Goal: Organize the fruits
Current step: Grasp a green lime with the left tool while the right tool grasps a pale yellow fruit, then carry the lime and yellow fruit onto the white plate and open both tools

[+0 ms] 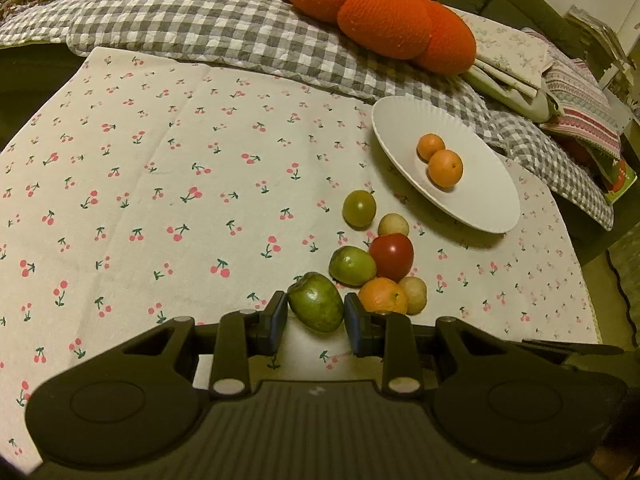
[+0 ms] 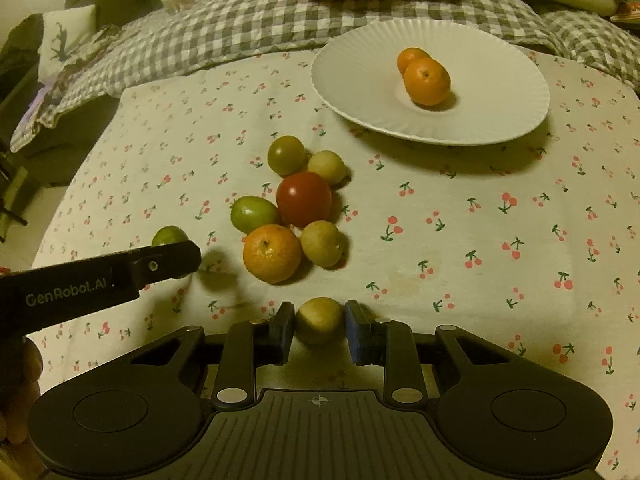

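A green fruit [image 1: 317, 303] sits between my left tongs [image 1: 316, 320], both pads touching it. A yellowish fruit [image 2: 319, 320] is clamped in my right tongs [image 2: 319, 334]. Beyond lies the fruit pile [image 2: 296, 216] on the cherry-print cloth [image 1: 160, 200]; two oranges [image 2: 425, 77] rest on the white plate [image 2: 360, 92].

The left gripper [image 1: 316, 316] sits low over a cherry-print cloth [image 1: 160, 200], its pads either side of a green fruit [image 1: 317, 307], apparently touching it. Just right of it lie an orange [image 1: 382, 300] and a pale fruit [image 1: 414, 294], with a second green fruit [image 1: 352, 266], a tomato [image 1: 391, 256], a small pale fruit [image 1: 394, 225] and a yellow-green fruit [image 1: 359, 208] beyond. Far right, a white plate [image 1: 480, 208] holds two oranges [image 1: 445, 168]. Behind lies a checked blanket [image 1: 224, 24] with an orange cushion [image 1: 380, 12].
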Demonstrator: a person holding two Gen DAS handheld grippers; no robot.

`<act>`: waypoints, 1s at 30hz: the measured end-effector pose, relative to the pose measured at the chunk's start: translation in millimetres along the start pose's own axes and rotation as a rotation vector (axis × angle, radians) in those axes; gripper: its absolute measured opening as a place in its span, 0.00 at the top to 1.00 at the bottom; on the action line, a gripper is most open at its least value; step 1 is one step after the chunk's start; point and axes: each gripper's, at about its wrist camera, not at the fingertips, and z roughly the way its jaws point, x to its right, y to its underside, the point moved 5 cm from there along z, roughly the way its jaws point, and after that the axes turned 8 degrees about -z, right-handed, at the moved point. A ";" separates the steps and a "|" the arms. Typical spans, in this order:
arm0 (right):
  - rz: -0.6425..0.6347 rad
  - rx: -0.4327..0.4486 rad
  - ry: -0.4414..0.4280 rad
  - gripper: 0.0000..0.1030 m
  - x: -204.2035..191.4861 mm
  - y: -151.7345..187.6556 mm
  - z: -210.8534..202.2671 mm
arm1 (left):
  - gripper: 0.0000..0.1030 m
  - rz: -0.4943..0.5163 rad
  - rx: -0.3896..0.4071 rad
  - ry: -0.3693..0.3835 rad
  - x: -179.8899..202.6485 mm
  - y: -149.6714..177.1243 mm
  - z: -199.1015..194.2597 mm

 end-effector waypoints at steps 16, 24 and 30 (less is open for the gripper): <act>0.072 0.110 -0.005 0.75 27.5 -21.4 -31.4 | 0.72 0.048 0.070 0.007 17.7 -11.4 -4.2; 0.120 0.175 0.000 0.75 47.4 -32.6 -48.1 | 0.72 0.146 0.109 0.039 51.1 -14.2 -2.8; 0.151 0.199 0.006 0.75 62.3 -38.0 -56.1 | 0.72 0.227 0.111 0.045 71.5 -18.7 6.4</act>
